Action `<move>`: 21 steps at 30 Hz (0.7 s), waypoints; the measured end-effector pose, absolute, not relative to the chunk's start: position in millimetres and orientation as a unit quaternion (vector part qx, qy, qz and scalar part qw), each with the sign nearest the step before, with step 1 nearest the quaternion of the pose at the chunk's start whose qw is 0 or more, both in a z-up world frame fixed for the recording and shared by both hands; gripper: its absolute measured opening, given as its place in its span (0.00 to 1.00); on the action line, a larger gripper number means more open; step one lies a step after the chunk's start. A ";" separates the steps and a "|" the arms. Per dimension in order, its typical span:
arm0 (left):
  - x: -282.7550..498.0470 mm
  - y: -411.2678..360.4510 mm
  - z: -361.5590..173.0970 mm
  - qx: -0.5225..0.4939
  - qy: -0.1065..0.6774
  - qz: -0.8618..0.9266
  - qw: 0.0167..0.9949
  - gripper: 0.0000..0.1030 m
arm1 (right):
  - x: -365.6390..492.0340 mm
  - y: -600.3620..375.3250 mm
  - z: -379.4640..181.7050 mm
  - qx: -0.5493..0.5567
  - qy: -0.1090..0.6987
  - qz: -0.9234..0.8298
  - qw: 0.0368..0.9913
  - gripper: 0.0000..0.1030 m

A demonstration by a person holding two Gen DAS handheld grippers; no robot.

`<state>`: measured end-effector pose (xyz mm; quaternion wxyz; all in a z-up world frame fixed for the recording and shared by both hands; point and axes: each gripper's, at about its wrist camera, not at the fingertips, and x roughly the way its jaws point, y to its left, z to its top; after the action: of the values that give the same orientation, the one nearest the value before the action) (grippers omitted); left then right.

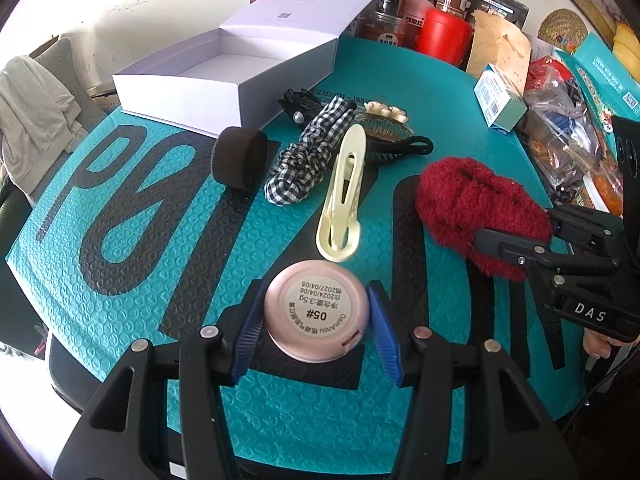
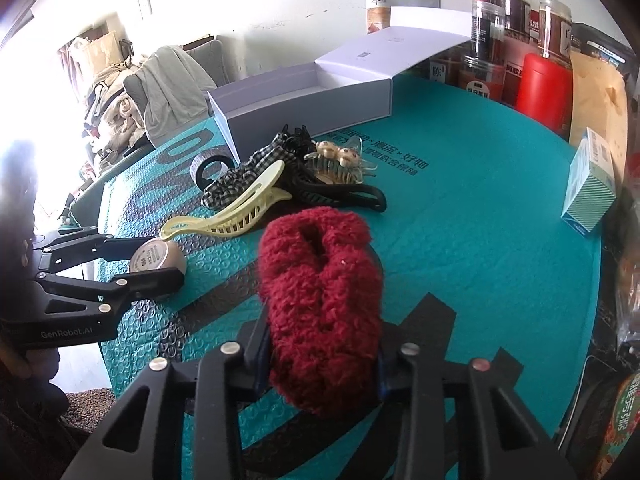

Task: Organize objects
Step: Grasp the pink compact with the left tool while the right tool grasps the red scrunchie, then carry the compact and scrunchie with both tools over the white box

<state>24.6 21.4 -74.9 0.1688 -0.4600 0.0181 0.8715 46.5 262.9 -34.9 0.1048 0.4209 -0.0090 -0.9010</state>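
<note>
My left gripper (image 1: 316,320) is shut on a round pink compact (image 1: 316,310), label up, just above the teal mat; it also shows in the right wrist view (image 2: 158,258). My right gripper (image 2: 320,356) is shut on a fluffy red scrunchie (image 2: 320,300), also seen in the left wrist view (image 1: 480,204). A cream hair clip (image 1: 344,196), a checked scrunchie (image 1: 308,156), a brown hair roll (image 1: 240,158), a black claw clip (image 1: 396,148) and a beaded comb (image 1: 386,118) lie in a cluster ahead. An open white box (image 1: 208,80) stands behind them.
Jars, a red canister (image 1: 442,38) and a paper bag (image 1: 500,52) line the far edge. A small teal carton (image 1: 500,100) and snack packets crowd the right side. A chair with clothes (image 2: 160,88) stands off the left.
</note>
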 end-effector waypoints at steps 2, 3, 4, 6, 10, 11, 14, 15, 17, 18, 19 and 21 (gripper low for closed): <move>25.1 19.5 -72.9 -0.457 0.018 0.874 0.166 0.48 | 48.4 261.9 -32.8 0.419 -0.003 -0.902 0.105 0.34; 25.5 18.6 -72.2 -0.456 0.021 0.873 0.171 0.48 | 49.3 261.1 -31.6 0.417 -0.001 -0.903 0.104 0.34; 25.7 16.8 -71.0 -0.455 0.020 0.874 0.168 0.48 | 50.5 260.5 -30.4 0.416 0.001 -0.904 0.103 0.34; 26.4 12.7 -68.0 -0.455 0.013 0.875 0.166 0.48 | 52.6 259.7 -26.8 0.412 0.001 -0.905 0.105 0.34; 29.3 6.5 -60.1 -0.447 0.012 0.880 0.162 0.48 | 56.0 257.2 -20.1 0.406 0.007 -0.908 0.104 0.33; 30.2 5.1 -57.9 -0.446 0.012 0.880 0.161 0.48 | 56.7 256.8 -18.4 0.405 0.008 -0.908 0.104 0.34; 32.5 2.2 -51.2 -0.441 0.013 0.883 0.161 0.48 | 58.1 255.2 -13.5 0.401 0.012 -0.910 0.107 0.34; 32.4 2.2 -49.4 -0.439 0.015 0.884 0.160 0.48 | 58.1 254.6 -12.2 0.399 0.015 -0.910 0.106 0.34; 30.3 2.9 -47.6 -0.438 0.022 0.884 0.160 0.48 | 57.8 253.3 -8.8 0.395 0.021 -0.912 0.106 0.34; 29.5 3.6 -47.8 -0.440 0.024 0.884 0.156 0.48 | 57.1 252.9 -7.4 0.393 0.022 -0.913 0.106 0.34; 28.8 3.5 -47.3 -0.441 0.023 0.884 0.154 0.48 | 56.0 252.5 -5.5 0.391 0.022 -0.914 0.106 0.34; 27.6 2.4 -44.9 -0.441 0.019 0.882 0.166 0.48 | 55.3 251.4 -2.1 0.386 0.023 -0.916 0.109 0.33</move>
<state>27.6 2.4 -44.9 0.1657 -0.4409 0.0195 0.8819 55.3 251.4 -2.1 0.1088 0.3856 0.0233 -0.9159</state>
